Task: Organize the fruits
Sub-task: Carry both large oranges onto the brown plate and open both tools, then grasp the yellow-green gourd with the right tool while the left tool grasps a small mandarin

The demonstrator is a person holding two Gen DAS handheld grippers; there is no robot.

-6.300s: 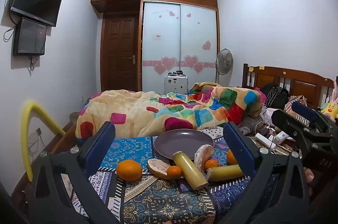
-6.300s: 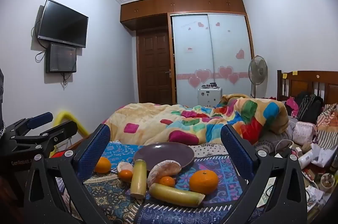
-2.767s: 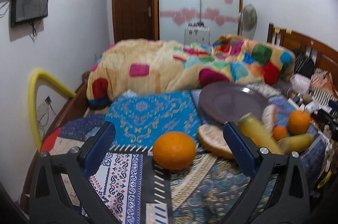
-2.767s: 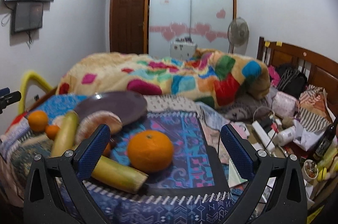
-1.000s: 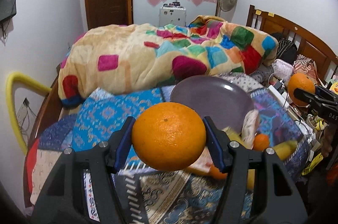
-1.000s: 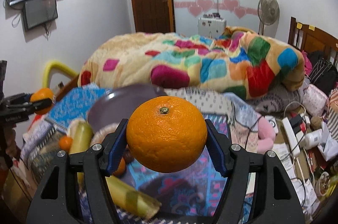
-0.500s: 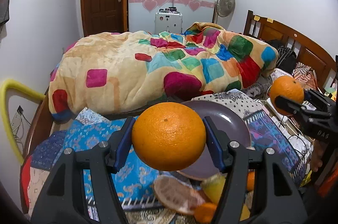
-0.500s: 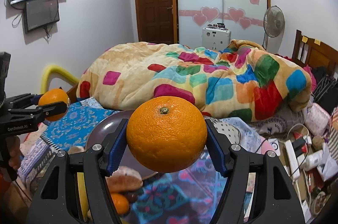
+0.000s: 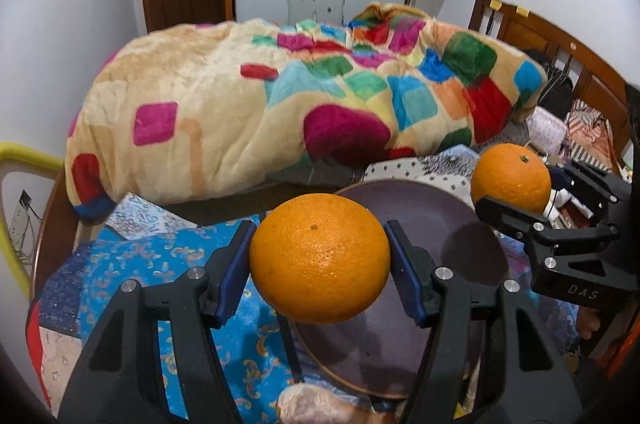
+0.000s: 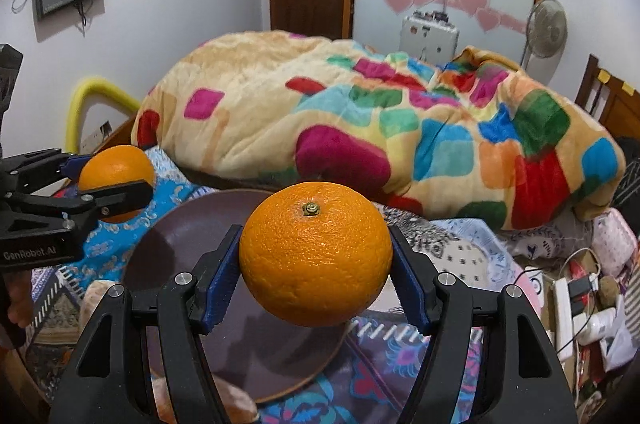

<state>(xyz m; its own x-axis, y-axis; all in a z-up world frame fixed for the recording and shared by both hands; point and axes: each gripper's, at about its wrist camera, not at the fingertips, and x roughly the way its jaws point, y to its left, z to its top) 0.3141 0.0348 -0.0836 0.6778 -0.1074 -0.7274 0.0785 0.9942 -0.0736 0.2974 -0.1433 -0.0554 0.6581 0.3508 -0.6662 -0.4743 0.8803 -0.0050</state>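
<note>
My left gripper is shut on a large orange and holds it above the near left part of the purple plate. My right gripper is shut on a second orange above the plate's right side. Each gripper shows in the other's view: the right one with its orange at the plate's right edge, the left one with its orange at the plate's left edge. The plate is empty.
The plate lies on patterned blue cloths on a bed. A rolled multicoloured blanket lies just behind. A pale peeled fruit sits at the plate's near edge. Clutter with cables and a power strip lies right. A yellow tube stands left.
Both grippers, each still holding its orange, have moved forward and lower over the plate and closer to each other. The loose fruits have dropped out of view below.
</note>
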